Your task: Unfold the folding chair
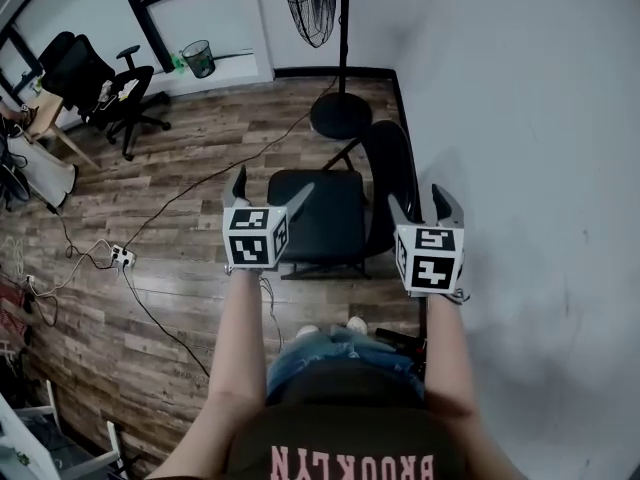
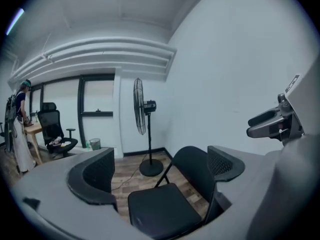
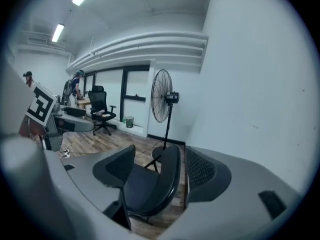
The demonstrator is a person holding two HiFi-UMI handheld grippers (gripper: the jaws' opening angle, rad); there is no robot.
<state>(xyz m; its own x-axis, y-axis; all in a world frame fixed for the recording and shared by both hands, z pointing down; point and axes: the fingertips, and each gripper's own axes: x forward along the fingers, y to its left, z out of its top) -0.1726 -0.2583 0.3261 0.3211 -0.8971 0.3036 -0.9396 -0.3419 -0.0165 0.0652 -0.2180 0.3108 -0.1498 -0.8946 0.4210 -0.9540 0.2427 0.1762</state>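
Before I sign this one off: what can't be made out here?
- Chair underside and hinges: head view, hidden beneath its seat; left gripper view, low part behind the fingers.
- Fan top: head view, cut off by the upper edge.
- Person at far left: left gripper view, too small for detail.

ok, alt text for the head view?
A black folding chair stands unfolded on the wood floor beside a white wall, seen from above. The person's left gripper and right gripper hover over it, jaws apart and empty. A pedestal fan stands behind it; an office chair sits far left.
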